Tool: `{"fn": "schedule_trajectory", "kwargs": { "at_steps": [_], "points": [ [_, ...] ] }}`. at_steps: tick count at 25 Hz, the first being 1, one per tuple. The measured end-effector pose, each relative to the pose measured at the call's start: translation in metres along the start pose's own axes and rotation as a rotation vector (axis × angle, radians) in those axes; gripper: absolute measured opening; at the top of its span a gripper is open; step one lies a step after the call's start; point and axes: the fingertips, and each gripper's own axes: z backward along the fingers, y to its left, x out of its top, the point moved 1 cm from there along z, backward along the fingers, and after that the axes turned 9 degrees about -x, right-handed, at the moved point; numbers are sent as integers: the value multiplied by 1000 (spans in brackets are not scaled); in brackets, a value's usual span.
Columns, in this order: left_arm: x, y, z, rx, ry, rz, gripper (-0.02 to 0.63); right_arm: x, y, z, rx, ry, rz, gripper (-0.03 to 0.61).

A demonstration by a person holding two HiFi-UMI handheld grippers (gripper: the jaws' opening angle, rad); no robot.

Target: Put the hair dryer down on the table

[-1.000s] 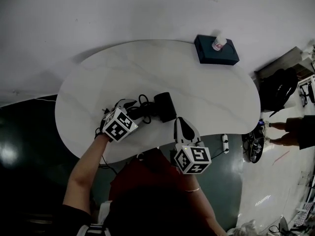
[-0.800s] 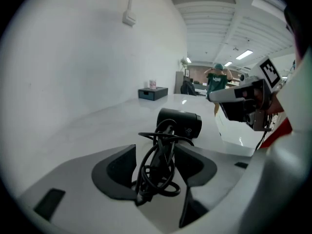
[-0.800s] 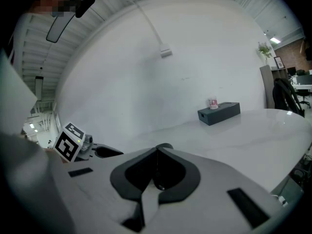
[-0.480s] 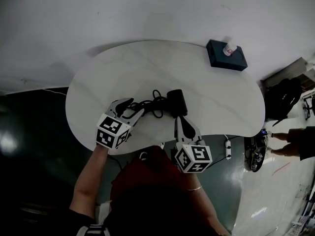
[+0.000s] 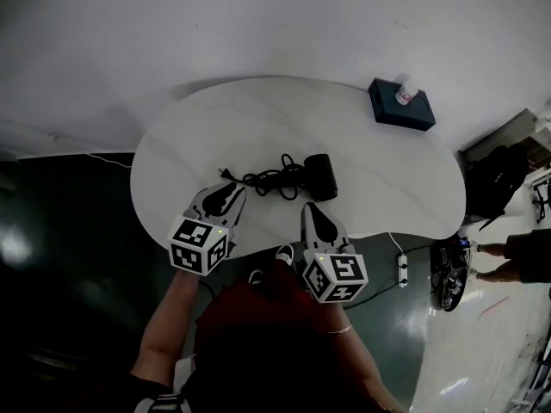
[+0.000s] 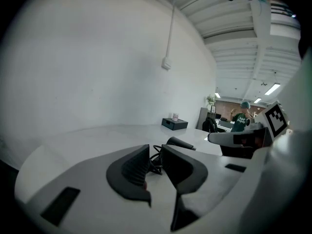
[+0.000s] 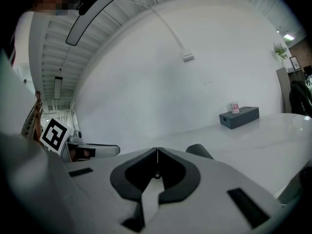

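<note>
Head view: 1 hair dryer (image 5: 320,176) lies on the white surface (image 5: 258,119) near the front edge, free of both grippers. Its 1 black cord (image 5: 269,179) is bunched to its left; the plug end is hard to make out. Left gripper (image 5: 229,189) sits over the front edge, tips just short of the cord. Right gripper (image 5: 311,210) is just in front of the dryer, not touching. Jaw gaps too small to read here. Far right: 1 dark box (image 5: 402,110) w/ 1 small white pot (image 5: 407,94) on top, label unreadable. The wearer's torso (image 5: 258,334) hides the floor below.

Left gripper view: jaws of the left gripper (image 6: 155,152) are narrowly apart, having just been closing, w/ nothing btwn the pads. The cord shows beyond the gap. The dryer is mostly hidden behind one jaw; only its barrel shows.

Right gripper view: jaws of the right gripper (image 7: 157,155) are together, only a hairline seam, nothing held. One end of the dryer peeks over a jaw, rest hidden. Box & pot stand far back on the surface.
</note>
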Motion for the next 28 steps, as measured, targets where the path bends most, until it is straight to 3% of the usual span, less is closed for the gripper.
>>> {"fn": "schedule_trajectory", "kwargs": {
  "at_steps": [8,20,28],
  "points": [
    [-2,-11,33,72,-74,35,40,-5,24,20,24,-12,32,15],
    [-13,-28,61,132,-101,58,32,-3,40,39,64,-14,107,15],
    [-17,-43,77,192,-112,51,32,0,34,56,103,-29,88,15]
  ]
}}
